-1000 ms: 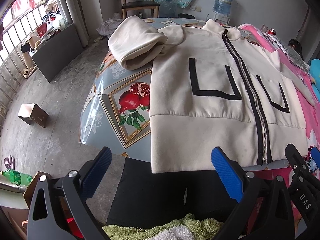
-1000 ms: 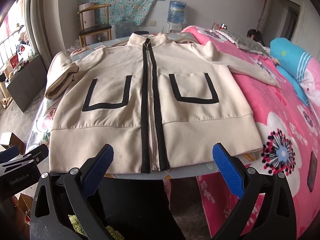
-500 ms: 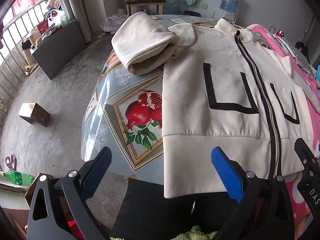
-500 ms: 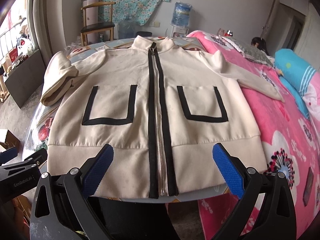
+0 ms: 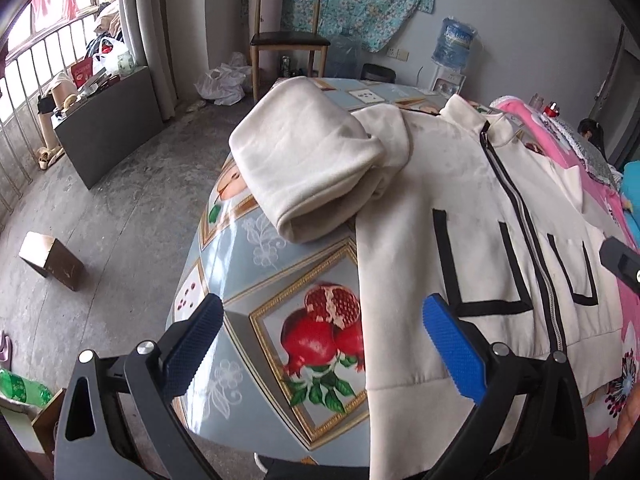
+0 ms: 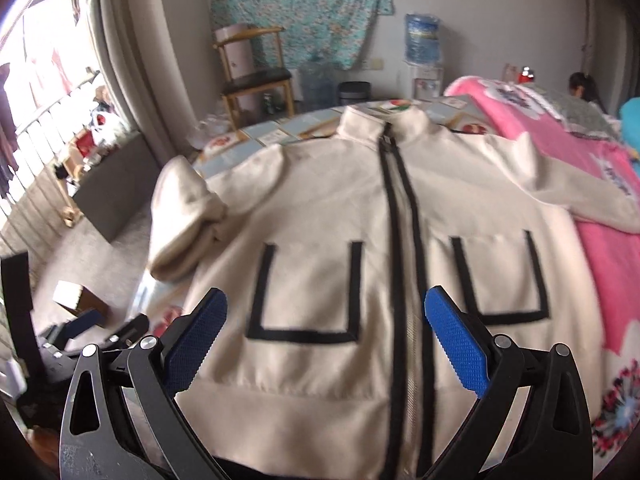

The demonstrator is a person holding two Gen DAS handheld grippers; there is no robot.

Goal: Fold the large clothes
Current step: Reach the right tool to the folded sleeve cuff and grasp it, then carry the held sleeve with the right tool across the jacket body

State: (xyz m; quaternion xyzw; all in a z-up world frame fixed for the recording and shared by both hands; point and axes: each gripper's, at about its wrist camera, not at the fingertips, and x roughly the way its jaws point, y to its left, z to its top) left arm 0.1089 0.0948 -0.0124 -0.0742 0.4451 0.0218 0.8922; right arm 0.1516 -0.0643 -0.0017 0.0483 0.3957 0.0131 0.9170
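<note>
Jacket (image 6: 320, 216), cream with black trim, lies front up and zipped on the table (image 5: 256, 280), spread flat with its collar toward the far edge and its hem at the near edge. Two black-outlined pockets sit either side of the zip (image 6: 404, 240). One sleeve (image 5: 308, 168) is bunched into a thick roll on the table's left side, touching the jacket's shoulder; the other sleeve (image 6: 580, 196) stretches out over the pink blanket (image 6: 608, 264) at the table's right edge. Bare tablecloth with a pomegranate print (image 5: 320, 332) shows beside the jacket's left edge.

Left gripper (image 5: 320, 344) hovers over the near left part of the table, jaws wide apart and holding nothing, one blue pad over the print side, the other over the jacket's edge. Right gripper (image 6: 326, 344) hangs above the jacket's lower front, jaws also wide and empty, spanning the left pocket and the zip. This view is slightly blurred.

A chair (image 5: 288, 44) stands beyond the table's far edge.
</note>
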